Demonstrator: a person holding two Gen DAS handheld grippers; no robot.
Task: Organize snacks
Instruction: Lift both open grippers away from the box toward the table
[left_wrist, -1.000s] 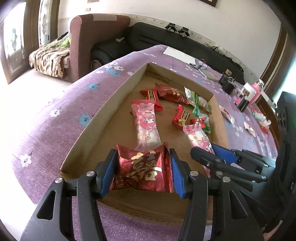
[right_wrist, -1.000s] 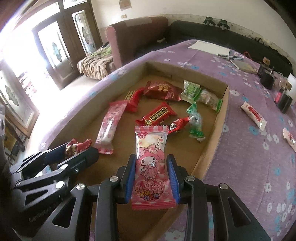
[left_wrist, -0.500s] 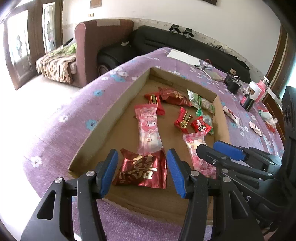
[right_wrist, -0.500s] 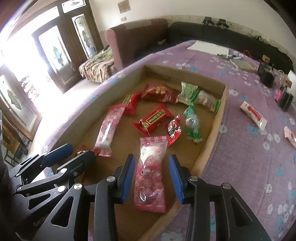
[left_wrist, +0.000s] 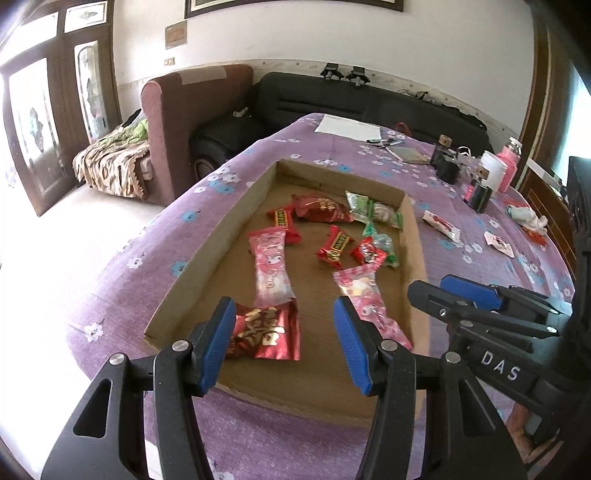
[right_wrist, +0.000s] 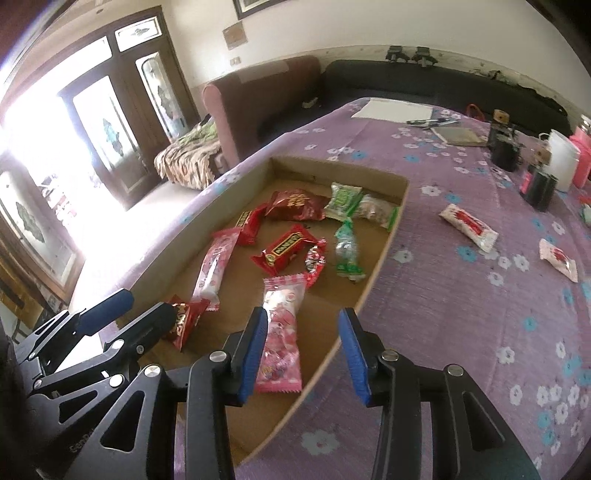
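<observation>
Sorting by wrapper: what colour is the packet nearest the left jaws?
Red packet with gold characters; left wrist view.

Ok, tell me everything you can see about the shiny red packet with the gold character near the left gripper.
The red packet is a glossy, foil-looking pouch with a large gold Chinese character printed on its face and crimped edges. It lies flat on the floor of the cardboard tray, in the near corner, looking sealed. The lower end of a pink snack packet meets its top edge. The left gripper is open above it; whether its blue pad touches the packet cannot be told.
</observation>
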